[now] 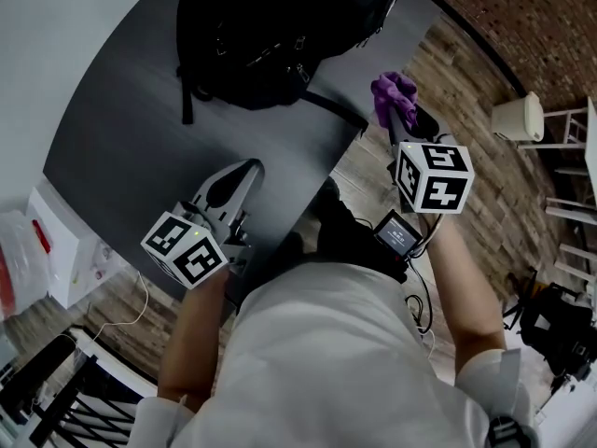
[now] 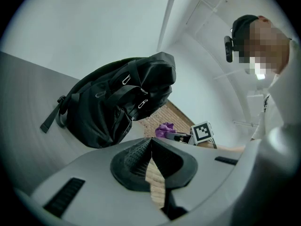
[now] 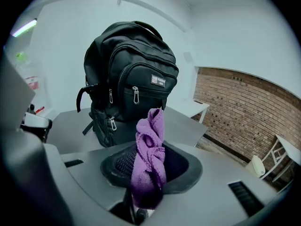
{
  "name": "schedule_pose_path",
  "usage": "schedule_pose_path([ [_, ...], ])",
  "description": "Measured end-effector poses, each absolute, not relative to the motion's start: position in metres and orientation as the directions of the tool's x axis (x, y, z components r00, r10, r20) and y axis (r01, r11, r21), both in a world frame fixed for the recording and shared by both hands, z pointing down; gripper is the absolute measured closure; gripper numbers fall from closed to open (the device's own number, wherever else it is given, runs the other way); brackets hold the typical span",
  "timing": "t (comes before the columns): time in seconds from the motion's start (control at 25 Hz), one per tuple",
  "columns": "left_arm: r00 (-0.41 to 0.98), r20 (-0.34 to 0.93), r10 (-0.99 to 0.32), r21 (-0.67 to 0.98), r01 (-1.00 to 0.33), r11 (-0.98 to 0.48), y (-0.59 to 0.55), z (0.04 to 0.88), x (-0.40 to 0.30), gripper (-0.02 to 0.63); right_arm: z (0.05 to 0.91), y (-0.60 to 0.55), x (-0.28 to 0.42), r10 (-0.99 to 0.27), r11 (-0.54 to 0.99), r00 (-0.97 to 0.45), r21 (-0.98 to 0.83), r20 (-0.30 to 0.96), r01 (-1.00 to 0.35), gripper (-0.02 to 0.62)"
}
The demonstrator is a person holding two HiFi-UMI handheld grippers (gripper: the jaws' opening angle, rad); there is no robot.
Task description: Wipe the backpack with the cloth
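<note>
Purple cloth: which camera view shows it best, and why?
The right gripper view: the purple cloth stands large at centre, clamped in the right gripper. The head view shows a small bunch; the left gripper view, a distant scrap.

The indoor light is soft and even, and the shadows are faint. A bright light strip glows far up-left of the right gripper. Both gripper views curve strongly inside a dark round border. The black backpack beyond the claw shows little detail in its folds.
</note>
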State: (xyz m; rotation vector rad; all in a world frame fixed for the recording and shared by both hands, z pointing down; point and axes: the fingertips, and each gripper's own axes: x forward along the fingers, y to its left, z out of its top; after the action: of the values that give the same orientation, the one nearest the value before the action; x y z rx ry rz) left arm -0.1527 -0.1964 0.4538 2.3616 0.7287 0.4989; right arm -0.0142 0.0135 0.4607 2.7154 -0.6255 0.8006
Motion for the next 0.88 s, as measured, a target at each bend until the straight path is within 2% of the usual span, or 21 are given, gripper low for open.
schedule_pose_path([
  [0.28,0.828,0.178,0.533,0.623,0.324,-0.712,-0.178,0.438,-0.141,0.601,0.451,0.024,0.004,-0.455,-0.806,0.696,0.075,0.556,-0.587,0.479],
  [0.48,0.902,0.193,0.387,0.590,0.208,-0.780,-0.147,0.433,-0.125,0.601,0.452,0.031,0.042,-0.605,-0.689,0.589,0.020,0.535,-0.725,0.478],
  [0.72,0.956,0.198,0.218,0.601,0.058,-0.798,-0.085,0.430,-0.114,0.601,0.463,0.055,0.074,-0.713,-0.534,0.431,-0.030,0.553,-0.845,0.479],
  [0.88,0.967,0.201,0.155,0.577,0.012,-0.817,-0.043,0.419,-0.123,0.601,0.460,0.067,0.080,-0.768,-0.462,0.353,-0.080,0.535,-0.883,0.479],
])
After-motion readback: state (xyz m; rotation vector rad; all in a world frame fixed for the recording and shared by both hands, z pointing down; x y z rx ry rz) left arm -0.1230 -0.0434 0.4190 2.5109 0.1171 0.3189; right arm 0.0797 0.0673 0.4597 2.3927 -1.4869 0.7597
